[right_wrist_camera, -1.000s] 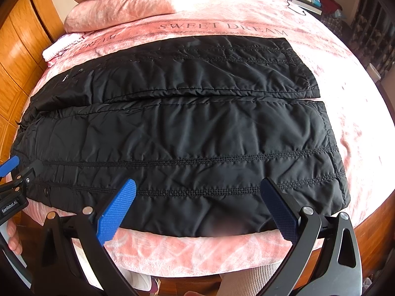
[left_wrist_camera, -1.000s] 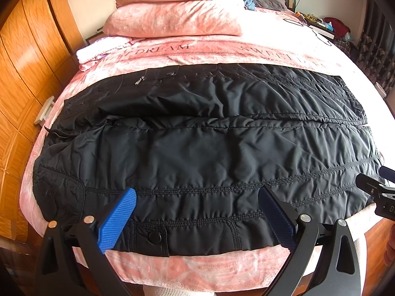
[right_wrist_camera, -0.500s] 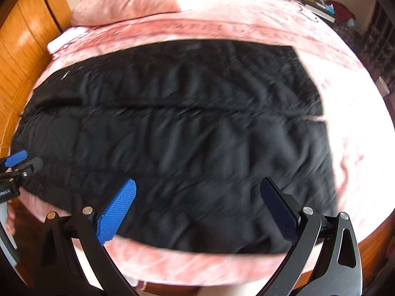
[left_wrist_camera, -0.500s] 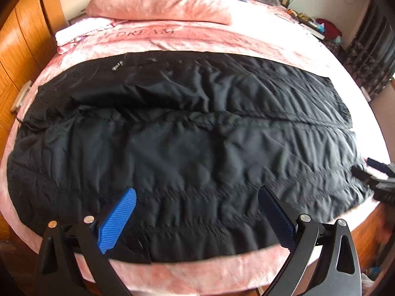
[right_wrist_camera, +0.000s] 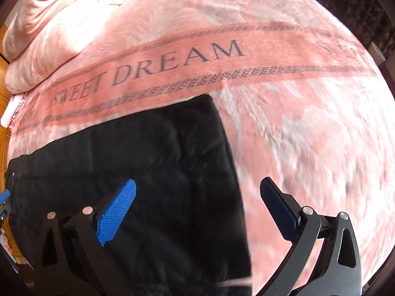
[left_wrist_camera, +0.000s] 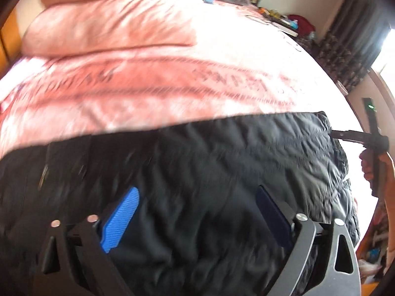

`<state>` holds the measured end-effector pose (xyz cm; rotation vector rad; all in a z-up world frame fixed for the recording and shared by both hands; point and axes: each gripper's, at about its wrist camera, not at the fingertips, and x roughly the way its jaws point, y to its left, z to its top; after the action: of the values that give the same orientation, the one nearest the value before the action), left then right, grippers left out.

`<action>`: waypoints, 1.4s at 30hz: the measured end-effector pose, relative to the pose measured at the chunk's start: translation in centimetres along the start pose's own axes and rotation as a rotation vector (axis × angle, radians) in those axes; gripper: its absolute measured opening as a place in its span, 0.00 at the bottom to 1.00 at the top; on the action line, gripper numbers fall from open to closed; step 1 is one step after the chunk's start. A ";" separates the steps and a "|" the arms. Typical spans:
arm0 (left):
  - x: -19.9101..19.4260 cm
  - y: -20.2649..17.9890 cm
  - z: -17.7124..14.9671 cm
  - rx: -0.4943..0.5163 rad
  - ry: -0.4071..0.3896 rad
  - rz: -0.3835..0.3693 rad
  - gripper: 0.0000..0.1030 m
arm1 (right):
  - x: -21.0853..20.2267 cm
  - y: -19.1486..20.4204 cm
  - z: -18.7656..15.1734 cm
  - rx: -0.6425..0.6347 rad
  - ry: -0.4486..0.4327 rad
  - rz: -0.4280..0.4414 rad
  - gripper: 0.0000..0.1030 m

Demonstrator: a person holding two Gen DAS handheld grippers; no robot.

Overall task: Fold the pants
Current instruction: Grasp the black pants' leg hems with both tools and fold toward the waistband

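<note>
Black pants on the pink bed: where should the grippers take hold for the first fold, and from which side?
Probably the far long edge of the black pants: left gripper nearer the waist, right gripper at the hem corner. Both are open and point down, and the pants lie flat on the pink blanket, so pinch from above.

Bed (right_wrist_camera: 308, 128) with pink "SWEET DREAM" blanket; black pants (right_wrist_camera: 148, 172) flat near-left, pink pillows (left_wrist_camera: 111, 24) far-left.

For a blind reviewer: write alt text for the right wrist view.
Open right gripper hovers over the hem end of black pants spread on a pink blanket printed "SWEET DREAM"; one finger is above fabric, the other above bare blanket.
</note>
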<state>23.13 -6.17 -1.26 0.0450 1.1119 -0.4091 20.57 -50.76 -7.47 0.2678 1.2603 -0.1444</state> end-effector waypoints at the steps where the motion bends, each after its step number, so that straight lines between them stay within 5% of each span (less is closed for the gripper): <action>1: 0.6 -0.4 0.6 0.021 -0.002 0.001 0.91 | 0.7 -0.4 0.5 0.007 0.002 0.006 0.97; 5: 2.7 -1.2 2.5 0.075 0.008 -0.020 0.92 | 2.6 -0.7 1.6 0.000 0.001 0.097 0.91; 7: 3.3 -1.3 3.1 0.084 0.012 -0.049 0.93 | 2.4 0.3 1.6 -0.069 -0.032 0.057 0.55; 8: 3.6 -1.4 3.6 0.090 0.014 -0.059 0.93 | 2.0 0.7 1.3 -0.096 -0.045 0.058 0.46; 9: 4.0 -1.4 3.9 0.092 0.014 -0.062 0.93 | 1.6 1.0 0.9 -0.119 -0.054 0.062 0.24; 12: 4.8 -1.3 5.0 0.102 0.010 -0.092 0.93 | -0.7 1.1 -0.3 -0.178 -0.097 0.137 0.12; 17: 6.8 -2.1 7.2 0.198 0.033 -0.190 0.93 | -8.0 0.8 -3.0 -0.301 -0.289 0.358 0.10; 21: 8.3 -3.5 8.3 0.278 0.067 -0.278 0.93 | -11.5 0.7 -3.1 -0.345 -0.377 0.425 0.10; 27: 9.8 -4.9 9.5 0.321 0.119 -0.427 0.93 | -12.3 0.9 -2.9 -0.380 -0.401 0.436 0.10; 31: 11.6 -5.2 10.4 0.340 0.164 -0.377 0.93 | -12.3 0.3 -3.5 -0.374 -0.419 0.485 0.10; 36: 11.8 -5.1 11.5 0.295 0.176 -0.487 0.93 | -12.4 0.2 -3.7 -0.372 -0.426 0.489 0.10; 42: 13.4 -6.0 9.7 0.346 0.253 -0.461 0.86 | -12.7 0.0 -4.0 -0.358 -0.446 0.526 0.10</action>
<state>34.48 -17.97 -7.69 0.1492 1.2895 -1.0297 13.03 -50.10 3.53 0.2315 0.7225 0.4494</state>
